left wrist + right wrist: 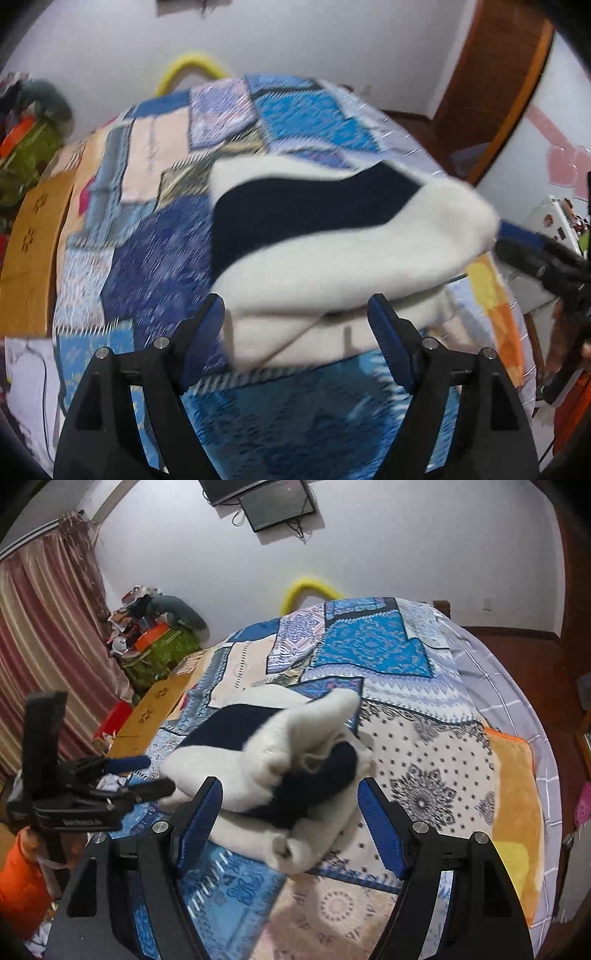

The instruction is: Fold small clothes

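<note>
Jaws of both grippers stood spread, holding nothing.
Folded garment (332, 236) lay on the bed (424, 738) just ahead of the left gripper (295, 328), nearer than the right gripper (290, 812).

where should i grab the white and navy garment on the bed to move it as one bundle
Grip the white and navy garment at its thick folded edge nearest the right hand-held gripper, coming in low from that side. The layers stack there, so one pinch likely catches them all. The loose peak on top would probably unfold if lifted. Both hand-held grippers are open and off it.
</note>
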A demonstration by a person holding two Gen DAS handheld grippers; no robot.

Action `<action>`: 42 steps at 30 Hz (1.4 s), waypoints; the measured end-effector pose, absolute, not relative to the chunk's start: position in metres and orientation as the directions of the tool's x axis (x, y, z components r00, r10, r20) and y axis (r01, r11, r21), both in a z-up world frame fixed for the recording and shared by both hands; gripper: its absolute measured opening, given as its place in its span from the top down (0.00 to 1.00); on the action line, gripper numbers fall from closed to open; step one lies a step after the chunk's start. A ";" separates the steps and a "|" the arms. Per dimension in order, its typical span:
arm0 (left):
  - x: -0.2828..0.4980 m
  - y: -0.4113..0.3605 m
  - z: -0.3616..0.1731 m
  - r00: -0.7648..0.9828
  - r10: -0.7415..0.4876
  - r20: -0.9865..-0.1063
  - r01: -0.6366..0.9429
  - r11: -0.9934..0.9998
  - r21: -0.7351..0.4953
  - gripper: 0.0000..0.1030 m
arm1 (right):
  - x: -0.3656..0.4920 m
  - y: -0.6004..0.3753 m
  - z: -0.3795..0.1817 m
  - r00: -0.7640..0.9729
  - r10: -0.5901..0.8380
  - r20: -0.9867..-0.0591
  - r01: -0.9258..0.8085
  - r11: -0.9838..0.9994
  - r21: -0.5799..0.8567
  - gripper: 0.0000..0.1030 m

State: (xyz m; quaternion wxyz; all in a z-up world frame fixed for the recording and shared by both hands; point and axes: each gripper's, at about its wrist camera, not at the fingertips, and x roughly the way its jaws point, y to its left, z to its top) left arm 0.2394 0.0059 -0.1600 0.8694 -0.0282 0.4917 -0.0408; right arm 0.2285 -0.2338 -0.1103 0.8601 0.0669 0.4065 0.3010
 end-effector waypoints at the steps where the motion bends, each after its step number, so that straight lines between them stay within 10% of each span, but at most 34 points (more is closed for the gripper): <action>1: 0.238 0.012 -0.166 0.501 -0.095 -0.860 0.032 0.995 -0.091 0.23 | 0.229 -0.230 -0.112 0.484 0.574 -0.661 -0.466 0.808 0.360 0.30; 17: 0.239 0.044 -0.216 0.440 -0.043 -0.897 -0.043 0.997 -0.069 0.23 | 0.237 -0.202 -0.130 0.451 0.539 -0.711 -0.478 0.819 0.318 0.79; 42: 0.210 0.102 -0.221 0.450 -0.058 -0.891 -0.193 0.968 -0.160 0.21 | 0.204 -0.223 -0.154 0.416 0.559 -0.717 -0.457 0.810 0.367 0.81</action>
